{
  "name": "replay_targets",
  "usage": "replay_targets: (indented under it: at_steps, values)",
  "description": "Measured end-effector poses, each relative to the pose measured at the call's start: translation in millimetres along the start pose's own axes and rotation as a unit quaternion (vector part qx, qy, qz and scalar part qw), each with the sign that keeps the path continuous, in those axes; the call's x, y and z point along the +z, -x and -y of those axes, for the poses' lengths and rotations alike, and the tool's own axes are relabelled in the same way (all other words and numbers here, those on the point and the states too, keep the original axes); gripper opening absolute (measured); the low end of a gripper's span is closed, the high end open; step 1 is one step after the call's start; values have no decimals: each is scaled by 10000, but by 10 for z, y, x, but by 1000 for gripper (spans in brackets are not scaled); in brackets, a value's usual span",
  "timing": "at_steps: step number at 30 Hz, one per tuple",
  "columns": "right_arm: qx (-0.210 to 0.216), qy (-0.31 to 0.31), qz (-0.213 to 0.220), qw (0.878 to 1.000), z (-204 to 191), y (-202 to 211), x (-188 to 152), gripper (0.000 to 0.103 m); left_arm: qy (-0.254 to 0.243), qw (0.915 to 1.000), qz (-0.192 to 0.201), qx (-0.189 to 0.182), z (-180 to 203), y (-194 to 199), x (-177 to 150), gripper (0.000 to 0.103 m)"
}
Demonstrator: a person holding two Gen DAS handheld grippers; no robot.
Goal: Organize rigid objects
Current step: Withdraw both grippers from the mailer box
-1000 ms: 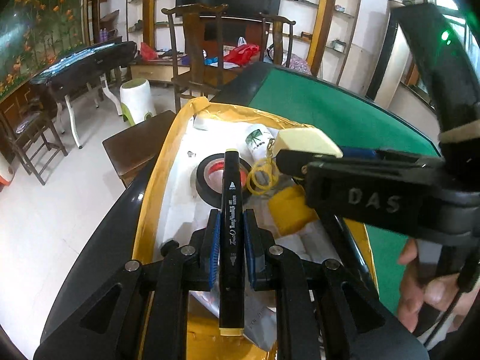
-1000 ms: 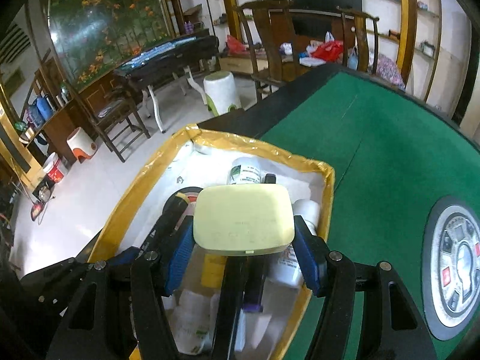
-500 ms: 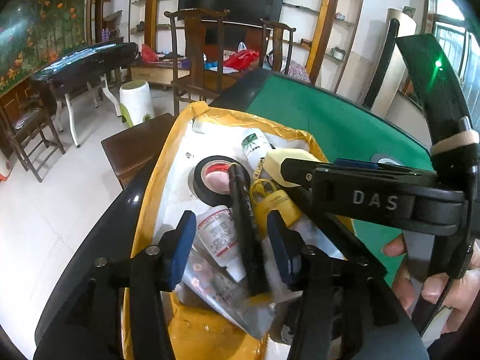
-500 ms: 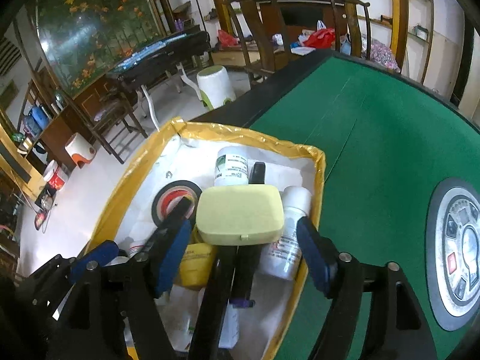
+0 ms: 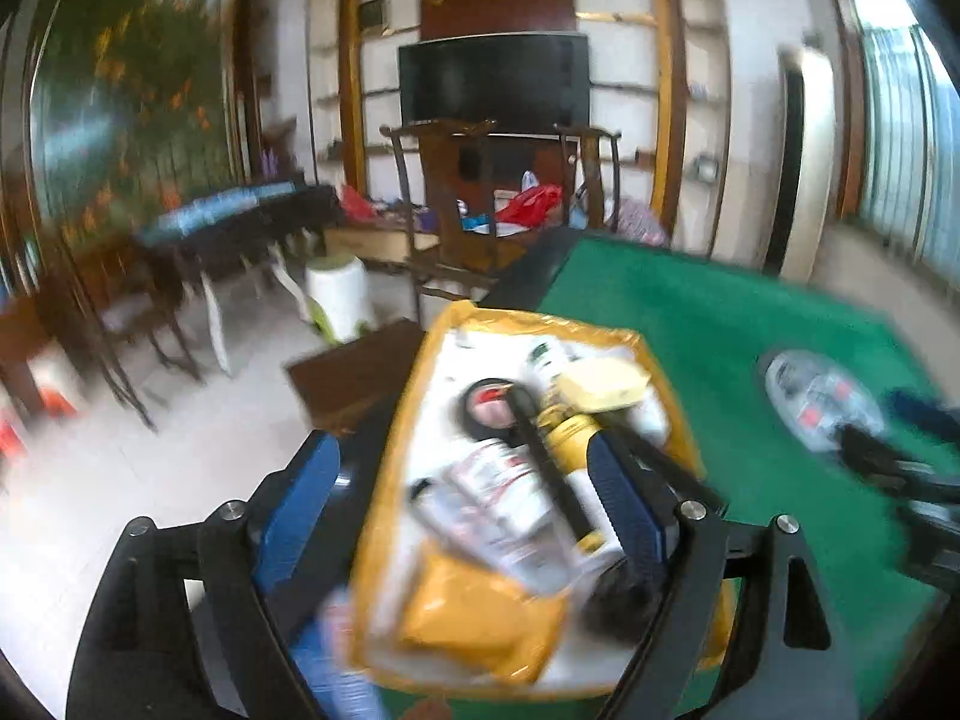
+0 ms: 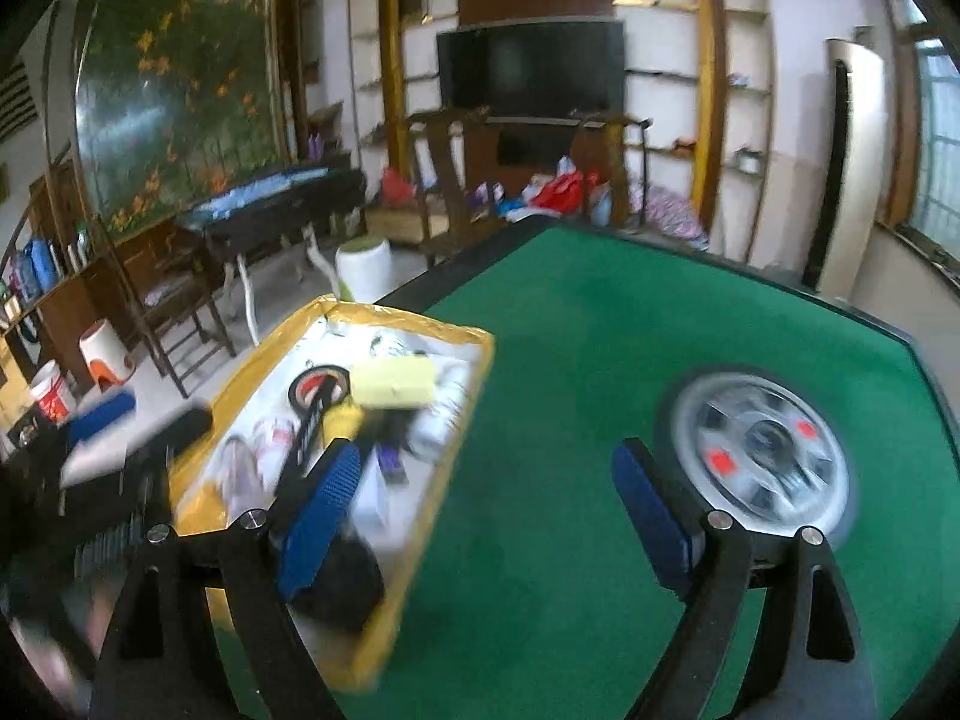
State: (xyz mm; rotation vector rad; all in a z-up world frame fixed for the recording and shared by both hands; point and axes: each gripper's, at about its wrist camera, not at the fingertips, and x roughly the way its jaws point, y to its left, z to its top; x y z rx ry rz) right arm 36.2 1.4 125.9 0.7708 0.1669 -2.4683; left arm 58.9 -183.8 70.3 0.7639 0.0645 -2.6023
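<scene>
Evidently both tools, left (image 5: 462, 501) and right (image 6: 489, 498), have just been opening wide (nothing between them); marker (image 5: 543, 468) and yellow case (image 5: 603, 383) lie in the bin (image 5: 384, 480), green surface (image 6: 600, 360) toward three o'clock bare.

matt green felt table (image 6: 600, 360), glossy yellow box (image 5: 390, 480)
</scene>
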Motion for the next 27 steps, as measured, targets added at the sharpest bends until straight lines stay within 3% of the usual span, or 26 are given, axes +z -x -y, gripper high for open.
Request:
replay_targets:
  at_steps: [2, 7, 9, 11, 14, 19, 24, 27]
  values:
    - [97, 44, 177, 9998, 49, 273, -199, 100, -260, 9996, 42, 140, 54, 91, -5, 88]
    - [178, 2, 40, 9998, 86, 481, -408, 100, -327, 9989, 138, -308, 90, 353, 1, 89]
    - [108, 7, 60, 9999, 128, 524, -456, 100, -606, 9980, 94, -180, 135, 444, 0, 89]
    - [136, -50, 50, 9999, 156, 541, -493, 100, -818, 9962, 308, -7, 169, 546, -29, 89]
    - [292, -222, 78, 9993, 165, 527, -510, 100, -654, 9958, 508, 400, 154, 598, -70, 89]
    - [306, -175, 132, 9993, 110, 601, -589, 100, -744, 9952, 305, 554, 159, 510, -114, 89]
    - [271, -280, 53, 9992, 133, 586, -616, 100, -639, 9972, 259, 298, 159, 530, -198, 89]
    - [250, -315, 45, 9992, 133, 598, -638, 100, -753, 9951, 365, 520, 215, 584, -245, 89]
